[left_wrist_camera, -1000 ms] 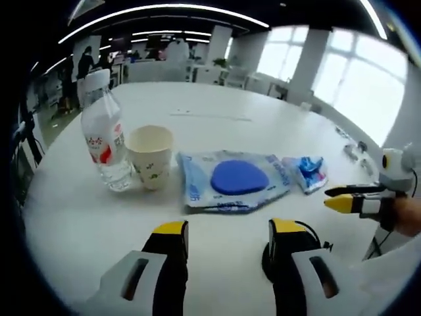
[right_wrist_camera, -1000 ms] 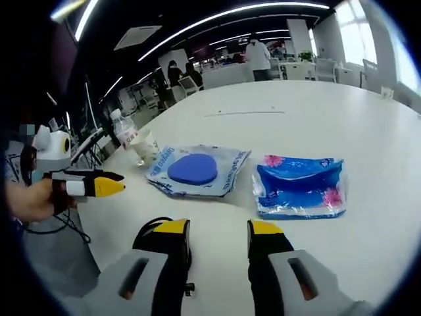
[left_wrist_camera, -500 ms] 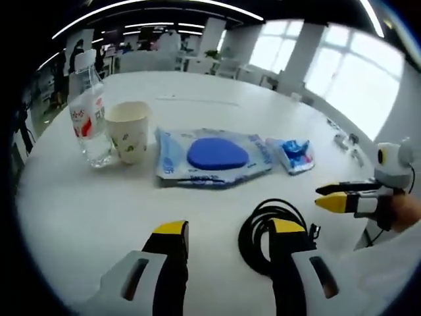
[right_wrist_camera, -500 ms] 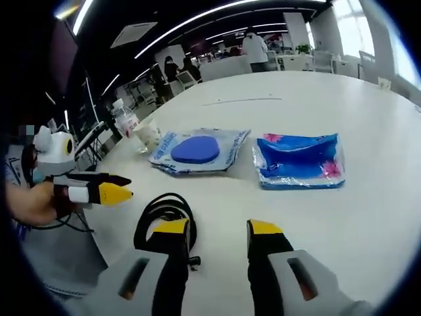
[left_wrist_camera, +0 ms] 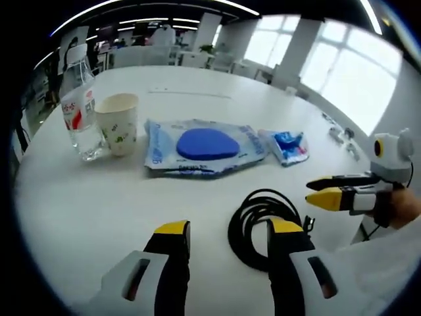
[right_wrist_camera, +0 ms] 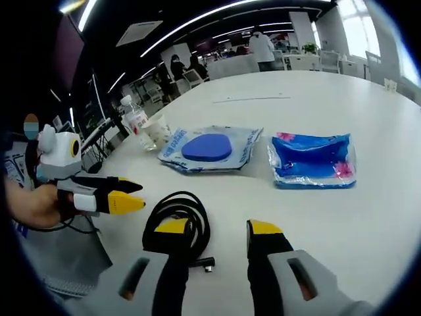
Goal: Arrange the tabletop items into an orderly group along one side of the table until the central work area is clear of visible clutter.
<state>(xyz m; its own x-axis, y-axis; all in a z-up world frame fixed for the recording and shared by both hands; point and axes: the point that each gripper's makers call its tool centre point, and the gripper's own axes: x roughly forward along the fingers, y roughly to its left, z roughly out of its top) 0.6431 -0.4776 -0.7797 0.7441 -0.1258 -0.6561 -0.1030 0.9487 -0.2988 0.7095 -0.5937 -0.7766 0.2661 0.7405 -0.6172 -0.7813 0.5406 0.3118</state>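
On the white table (left_wrist_camera: 72, 197) stand a water bottle (left_wrist_camera: 77, 105) and a paper cup (left_wrist_camera: 118, 122) at the left. Beside them lies a clear packet with a blue pad (left_wrist_camera: 202, 145), then a blue tissue packet (left_wrist_camera: 287, 145). A coiled black cable (left_wrist_camera: 258, 220) lies nearest, just ahead of my left gripper (left_wrist_camera: 228, 230), which is open and holds nothing. In the right gripper view the cable (right_wrist_camera: 179, 214) sits by the left jaw of my open right gripper (right_wrist_camera: 218, 228), with the blue packet (right_wrist_camera: 314, 161) and the pad packet (right_wrist_camera: 210, 148) beyond. Each gripper also shows from the side in the other's view.
Small dark items (left_wrist_camera: 342, 133) lie near the table's far right rim. A person's hand holds the left gripper (right_wrist_camera: 131, 195) over the table's near edge. Desks, chairs and people fill the office behind. Bare tabletop stretches past the packets.
Both views have drawn back from the items, bringing the black cable coil into sight in front of the jaws. The items themselves have not moved. Both grippers stay open.
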